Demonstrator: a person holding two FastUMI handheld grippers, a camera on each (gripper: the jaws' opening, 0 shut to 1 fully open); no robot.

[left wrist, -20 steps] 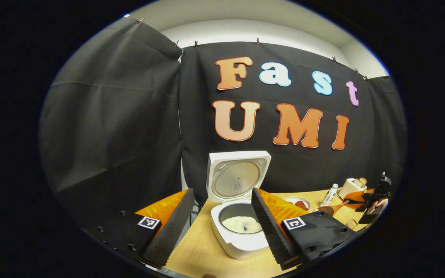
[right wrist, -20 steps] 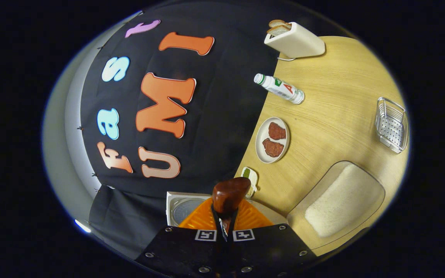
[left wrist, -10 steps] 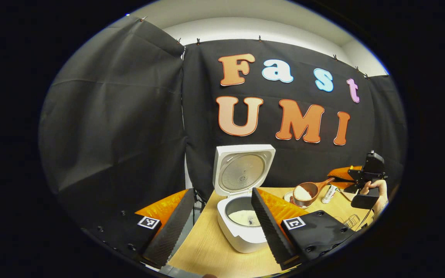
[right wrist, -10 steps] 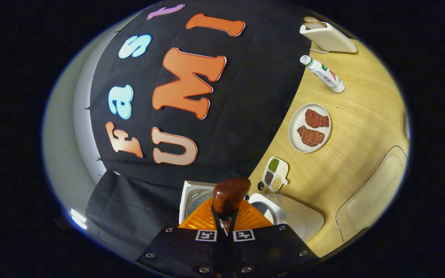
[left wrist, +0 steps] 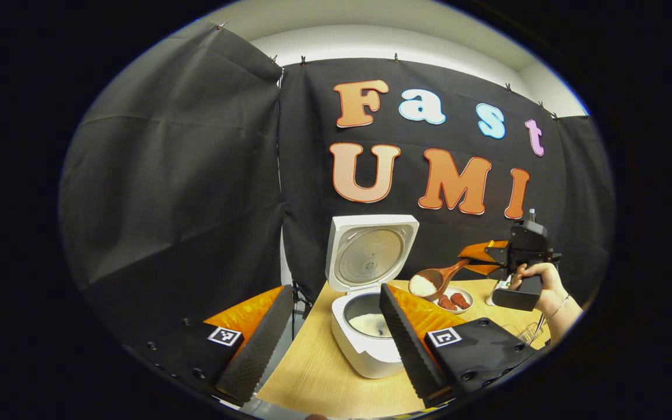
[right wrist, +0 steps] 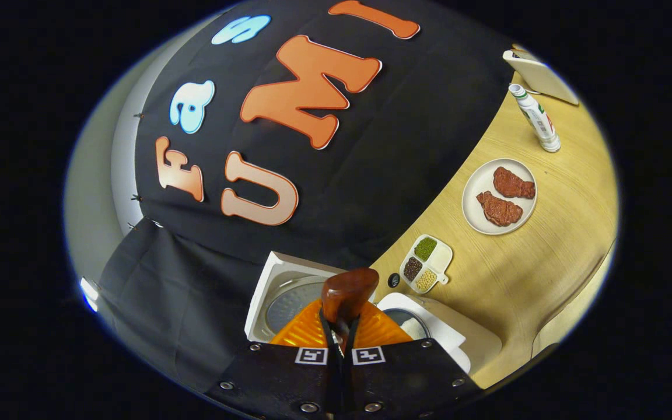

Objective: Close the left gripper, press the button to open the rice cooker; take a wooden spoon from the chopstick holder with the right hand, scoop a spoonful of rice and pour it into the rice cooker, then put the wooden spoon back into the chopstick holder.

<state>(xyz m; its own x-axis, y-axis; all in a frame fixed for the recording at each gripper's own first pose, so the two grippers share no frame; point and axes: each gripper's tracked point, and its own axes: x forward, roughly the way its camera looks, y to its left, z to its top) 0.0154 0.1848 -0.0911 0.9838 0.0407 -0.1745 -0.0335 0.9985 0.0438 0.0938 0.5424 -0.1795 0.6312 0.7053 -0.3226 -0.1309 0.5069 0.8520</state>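
Right of centre in the left gripper view, the right gripper (left wrist: 473, 256) pinches the spoon (left wrist: 432, 281), loaded, short of the cooker (left wrist: 365, 332) at lower centre. Tipping early would spill rice on the table (left wrist: 318, 379). The left gripper (left wrist: 336, 338) gapes wide, empty.

A black cloth booth wall (left wrist: 184, 175) is hanging in creased panels, clipped along its top edge. Above it, a plain white room wall (left wrist: 371, 44) is showing, lit from overhead. A light wood-grain tabletop (left wrist: 318, 373) is standing against the cloth, its pale surface (right wrist: 546, 256) reflecting soft, even light.
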